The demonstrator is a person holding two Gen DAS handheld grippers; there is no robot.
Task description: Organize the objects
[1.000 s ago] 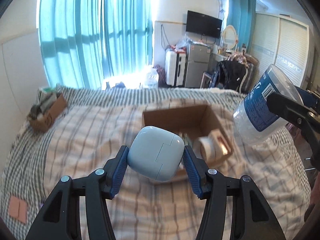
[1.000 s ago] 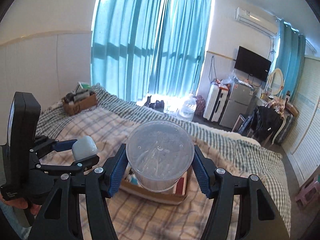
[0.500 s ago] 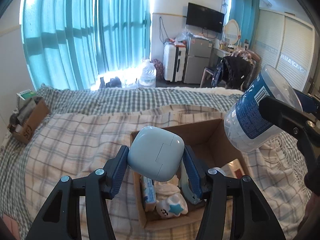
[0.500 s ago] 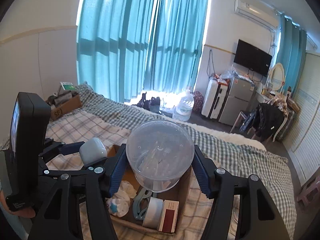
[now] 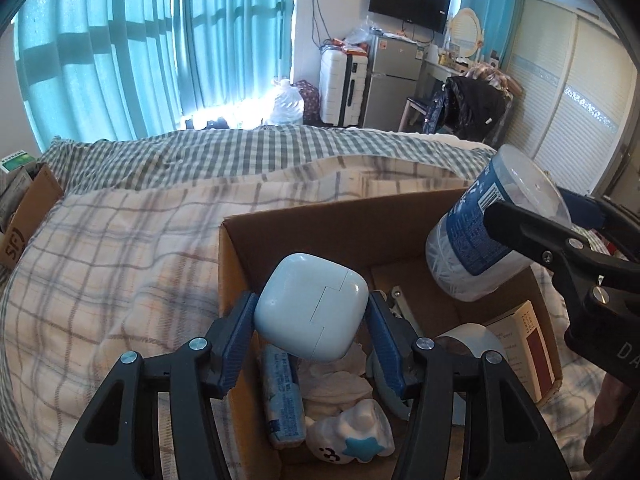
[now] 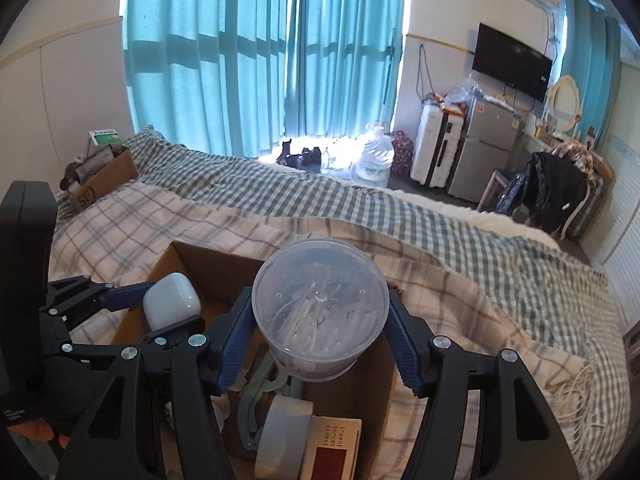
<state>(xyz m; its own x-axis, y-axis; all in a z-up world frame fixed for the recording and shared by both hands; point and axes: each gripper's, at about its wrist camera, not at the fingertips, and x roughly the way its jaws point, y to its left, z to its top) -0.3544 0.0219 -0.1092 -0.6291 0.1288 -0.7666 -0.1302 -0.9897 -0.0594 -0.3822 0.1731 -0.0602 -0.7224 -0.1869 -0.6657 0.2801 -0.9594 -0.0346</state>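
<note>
My left gripper is shut on a white earbud case and holds it over the left part of an open cardboard box on the bed. My right gripper is shut on a clear round cotton-swab tub with a blue label, above the right part of the same box. The left gripper with the case also shows in the right wrist view. In the box lie a tape roll, a red and white carton, a blue packet and a white star toy.
The box sits on a plaid blanket over the bed. A second cardboard box with items stands at the far left of the bed. Beyond the bed are curtains, a water jug, a suitcase and a fridge.
Both grippers have come forward and down over the box with their loads. The box now sits right beneath them and looks much larger.
</note>
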